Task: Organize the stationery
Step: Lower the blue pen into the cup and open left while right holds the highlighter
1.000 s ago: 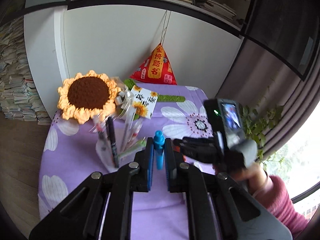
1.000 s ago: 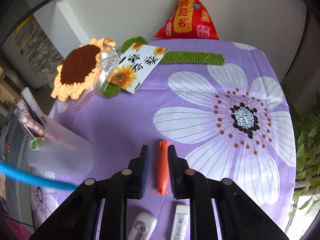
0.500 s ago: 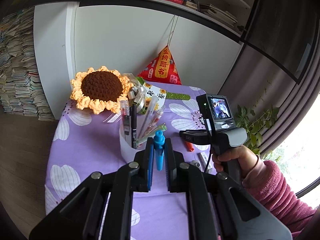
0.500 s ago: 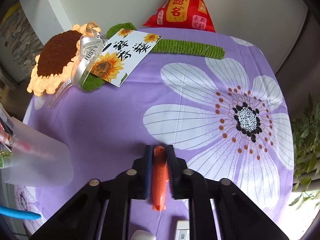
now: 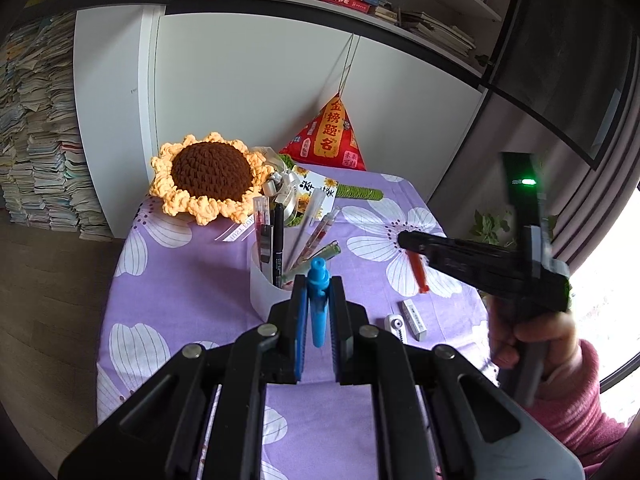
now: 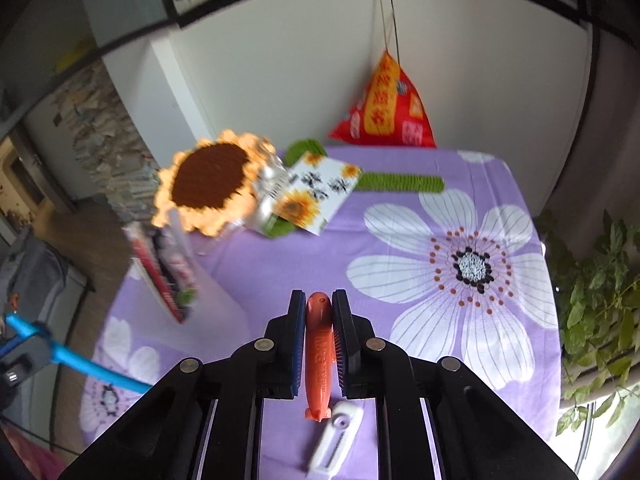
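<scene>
The left hand-held gripper pinches a blue plastic pen just near the frosted white pen cup; the right hand-held gripper pinches an orange highlighter above the purple floral table. Drop each upright, tip first, clear of the pens inside.

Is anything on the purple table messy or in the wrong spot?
Nothing is spilled or broken. Two small white things, an eraser and a correction tape, lie loose on the tablecloth instead of with the pens in the white cup. The sunflower card sits tilted against the crochet sunflower.
</scene>
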### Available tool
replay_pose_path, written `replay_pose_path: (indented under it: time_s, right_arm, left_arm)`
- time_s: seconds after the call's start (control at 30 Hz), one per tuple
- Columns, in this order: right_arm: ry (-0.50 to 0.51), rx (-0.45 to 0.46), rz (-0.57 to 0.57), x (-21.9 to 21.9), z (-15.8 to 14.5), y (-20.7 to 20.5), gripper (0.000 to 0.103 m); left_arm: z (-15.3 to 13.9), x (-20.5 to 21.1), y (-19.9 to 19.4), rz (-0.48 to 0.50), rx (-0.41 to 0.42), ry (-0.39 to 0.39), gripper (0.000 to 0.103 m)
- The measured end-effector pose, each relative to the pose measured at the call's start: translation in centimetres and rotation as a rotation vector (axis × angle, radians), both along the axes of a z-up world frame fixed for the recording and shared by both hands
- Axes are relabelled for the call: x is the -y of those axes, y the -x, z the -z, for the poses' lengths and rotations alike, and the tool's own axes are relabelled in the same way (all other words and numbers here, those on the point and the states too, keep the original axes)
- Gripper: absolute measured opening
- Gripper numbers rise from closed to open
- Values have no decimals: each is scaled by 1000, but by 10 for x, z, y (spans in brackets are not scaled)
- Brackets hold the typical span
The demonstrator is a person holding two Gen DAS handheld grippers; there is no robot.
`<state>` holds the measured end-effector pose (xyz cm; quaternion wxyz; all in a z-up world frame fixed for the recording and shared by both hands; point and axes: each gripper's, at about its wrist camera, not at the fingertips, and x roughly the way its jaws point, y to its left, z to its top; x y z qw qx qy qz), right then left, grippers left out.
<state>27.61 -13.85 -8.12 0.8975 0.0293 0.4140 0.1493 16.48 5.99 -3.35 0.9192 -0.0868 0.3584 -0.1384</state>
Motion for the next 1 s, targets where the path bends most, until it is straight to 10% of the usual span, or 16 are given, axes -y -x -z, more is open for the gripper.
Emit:
replay_pose_path:
  time_s: [0.57, 1.0]
  right_arm:
    - [-52, 121, -34, 3, -30, 64, 14]
    - [-62, 138, -22, 16, -32, 73, 14]
  left_arm:
    - [-51, -1, -25, -68, 151, -68, 8]
    - [-20, 17, -61, -80, 138, -135, 8]
